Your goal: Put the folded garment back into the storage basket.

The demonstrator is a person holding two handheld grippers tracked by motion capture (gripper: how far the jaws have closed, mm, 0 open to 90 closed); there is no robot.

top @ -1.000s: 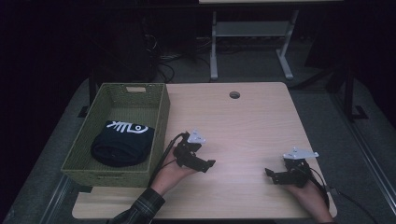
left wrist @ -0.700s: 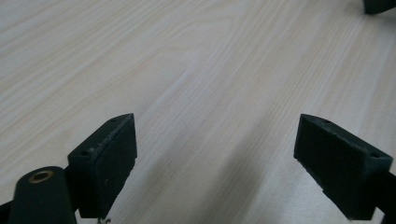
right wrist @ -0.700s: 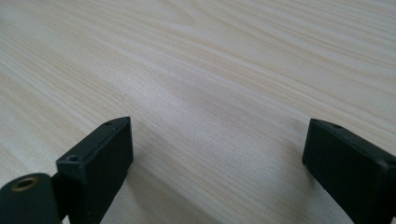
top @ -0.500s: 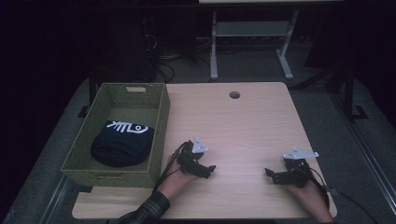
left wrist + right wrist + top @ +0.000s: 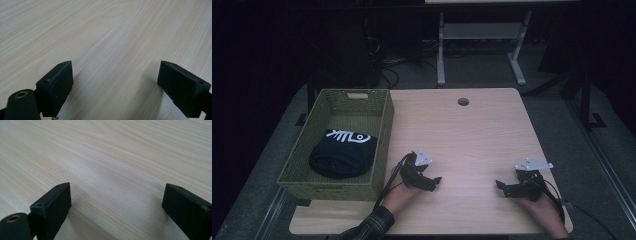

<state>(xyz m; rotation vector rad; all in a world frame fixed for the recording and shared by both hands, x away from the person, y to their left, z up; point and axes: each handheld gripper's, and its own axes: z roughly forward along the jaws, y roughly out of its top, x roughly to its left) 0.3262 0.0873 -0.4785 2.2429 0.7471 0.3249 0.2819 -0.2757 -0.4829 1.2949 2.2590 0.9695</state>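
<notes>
In the high view, the pale wood-grain worktop (image 5: 472,130) fills the middle of the frame, with a small round cable hole (image 5: 463,102) near its far edge. At the left of the frame a green woven rectangular basket (image 5: 382,135) sits on the worktop's left side, and a folded black cloth with a white printed mark (image 5: 343,152) lies inside it, toward the basket's near end. In the lower middle of the frame the left tongs (image 5: 432,182) rest low over bare wood, just right of the basket's near corner, held by a hand whose checked sleeve (image 5: 374,224) enters from the bottom edge. In the lower right the right tongs (image 5: 502,186) sit near the worktop's right edge, pointing toward the left tongs, with bare wood between the two. In the left gripper view, the left tongs (image 5: 113,85) stand wide apart with nothing between the jaws but wood grain. In the right gripper view, the right tongs (image 5: 115,207) are likewise spread wide and empty over the worktop.
</notes>
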